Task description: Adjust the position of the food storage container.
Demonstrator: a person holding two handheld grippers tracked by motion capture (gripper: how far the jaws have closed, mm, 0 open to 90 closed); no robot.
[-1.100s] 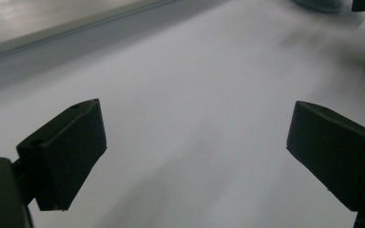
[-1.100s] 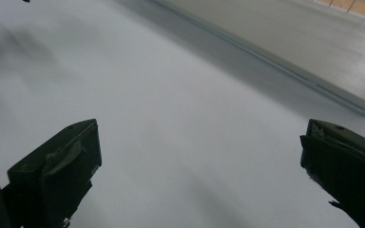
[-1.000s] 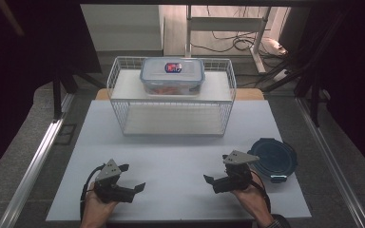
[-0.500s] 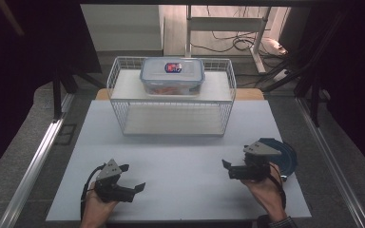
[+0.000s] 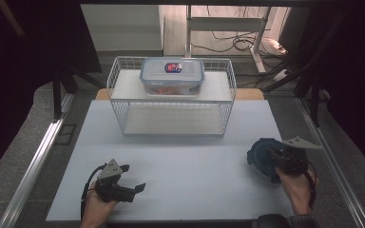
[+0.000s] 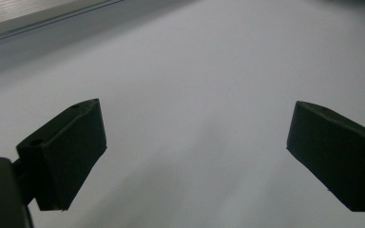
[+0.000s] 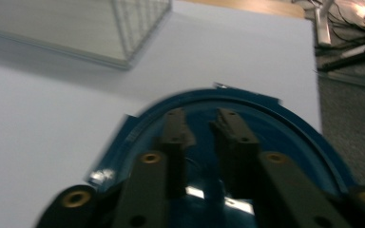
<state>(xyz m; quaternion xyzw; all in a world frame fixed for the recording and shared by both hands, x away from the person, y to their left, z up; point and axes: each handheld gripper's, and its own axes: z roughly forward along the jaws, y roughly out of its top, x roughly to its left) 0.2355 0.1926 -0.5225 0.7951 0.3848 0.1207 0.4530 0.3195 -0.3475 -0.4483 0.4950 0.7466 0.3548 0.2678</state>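
A dark blue round dish [image 5: 260, 159] lies on the white table [image 5: 195, 175] at the right; in the right gripper view the same dish [image 7: 290, 128] sits under the jaws. My right gripper [image 5: 273, 154] hovers low over the dish. Its jaws [image 7: 202, 116] stand close together with only a narrow slit, and I see nothing held between them. My left gripper [image 5: 133, 176] rests at the front left, open. Its jaws [image 6: 195, 128] are spread wide over bare table.
A white wire basket [image 5: 171, 118] stands at the back middle of the table. A clear lidded food container [image 5: 172, 76] sits on top of it. A metal rail [image 5: 33, 161] runs along the left side, and cables lie on the floor beyond the table.
My right gripper has swung right from the table's front middle onto the blue dish, and its jaws have closed. The left gripper has stayed put.
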